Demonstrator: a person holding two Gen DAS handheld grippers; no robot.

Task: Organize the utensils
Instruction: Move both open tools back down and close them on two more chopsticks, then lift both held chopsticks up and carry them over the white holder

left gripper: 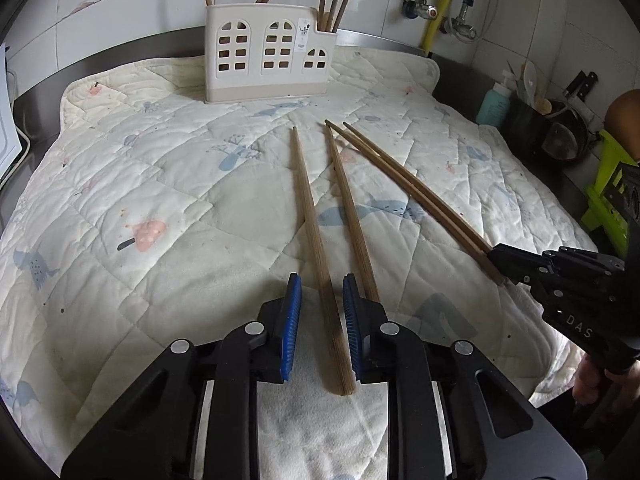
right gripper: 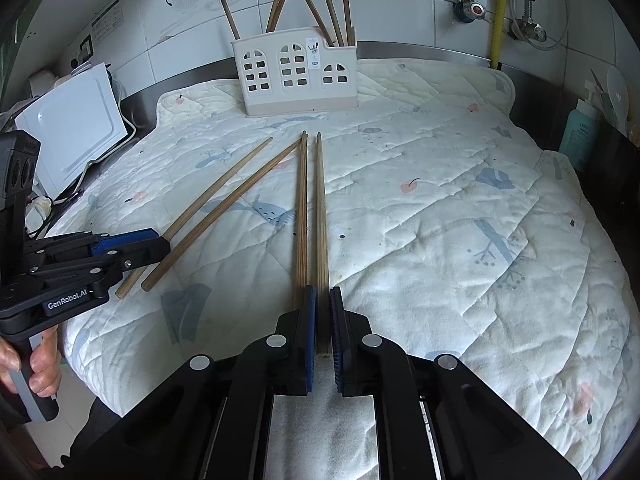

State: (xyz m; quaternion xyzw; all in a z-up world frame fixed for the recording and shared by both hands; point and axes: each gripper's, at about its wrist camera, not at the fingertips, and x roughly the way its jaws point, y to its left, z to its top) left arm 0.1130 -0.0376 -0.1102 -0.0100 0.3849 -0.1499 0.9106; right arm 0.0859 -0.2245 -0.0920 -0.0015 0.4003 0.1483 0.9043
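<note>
Several wooden chopsticks lie on a quilted mat (left gripper: 160, 184). My left gripper (left gripper: 322, 286) is open around the thick end of one chopstick (left gripper: 316, 240); a second chopstick (left gripper: 348, 208) lies just right of it, passing under the right finger. My right gripper (right gripper: 323, 298) is shut on one chopstick (right gripper: 321, 220) of a close pair; its partner (right gripper: 301, 220) lies just left of the left finger. The right gripper also shows in the left wrist view (left gripper: 496, 254). A cream utensil holder (left gripper: 268, 54) with window cutouts stands at the mat's far edge, holding several chopsticks.
A steel counter and tiled wall lie behind the mat. A white appliance (right gripper: 72, 128) stands at the left. A teal bottle (left gripper: 494, 106), a dark pot (left gripper: 560, 132) and a green rack (left gripper: 608, 192) stand at the right. Pipes and valves (left gripper: 436, 8) run on the wall.
</note>
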